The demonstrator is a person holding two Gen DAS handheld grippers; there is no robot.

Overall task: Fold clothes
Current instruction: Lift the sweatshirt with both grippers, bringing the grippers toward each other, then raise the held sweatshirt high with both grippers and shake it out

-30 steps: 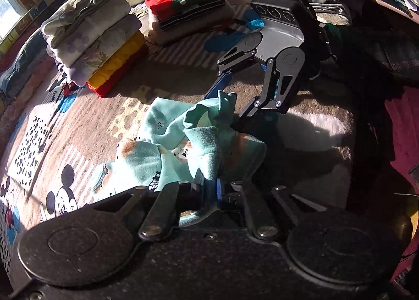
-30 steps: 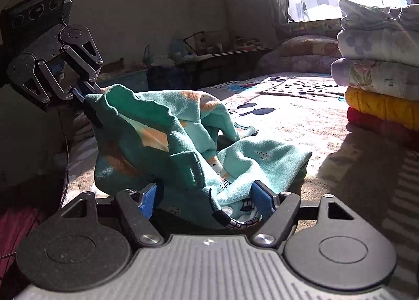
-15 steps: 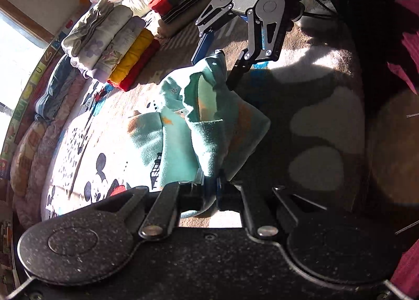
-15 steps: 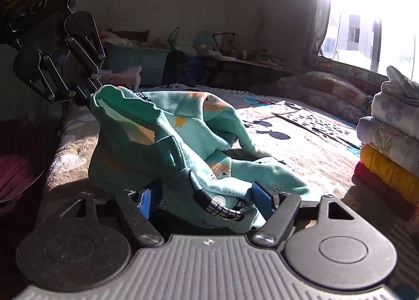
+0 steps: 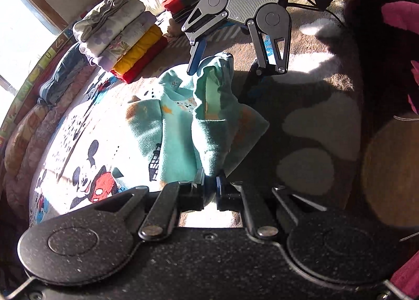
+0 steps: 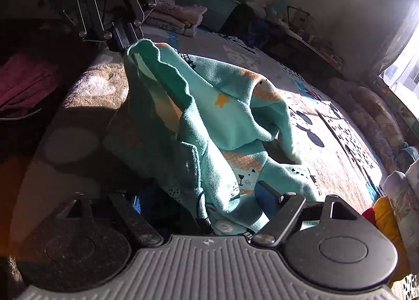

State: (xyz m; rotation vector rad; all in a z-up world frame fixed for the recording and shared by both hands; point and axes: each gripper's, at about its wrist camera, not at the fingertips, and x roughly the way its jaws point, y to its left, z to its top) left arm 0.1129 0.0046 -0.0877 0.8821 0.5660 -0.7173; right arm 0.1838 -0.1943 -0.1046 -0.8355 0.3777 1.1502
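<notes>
Your left gripper (image 5: 210, 190) was pinched tight on a fold of the teal garment (image 5: 183, 127), its blue-padded tips pressed together with cloth between them at the 6 o'clock end of the bundle in the left wrist view. Your right gripper (image 5: 222, 75), seen across from it at 12 o'clock, had its fingers spread wide, one to each side of the garment's raised top edge; whether either pad touched the fabric could not be told.

The garment was a soft, fleecy teal piece printed with orange patches, a small yellow star, black dots and grid marks, and a little white animal face (image 6: 244, 179). It was bunched rather than flat: one wavy hem stood up as a peak near the left gripper (image 6: 123, 38) at 11 o'clock in the right wrist view, while the rest sagged in loose folds down to the patterned blanket (image 5: 86, 158), which carried cartoon mouse figures. From your right wrist camera, the lower part draped between the open fingers, with a round snap button (image 6: 224, 226) showing near 6 o'clock.

A stack of folded clothes (image 5: 123, 38) in white, floral, yellow and red sat at 10 o'clock in the left wrist view, well apart from the garment.
</notes>
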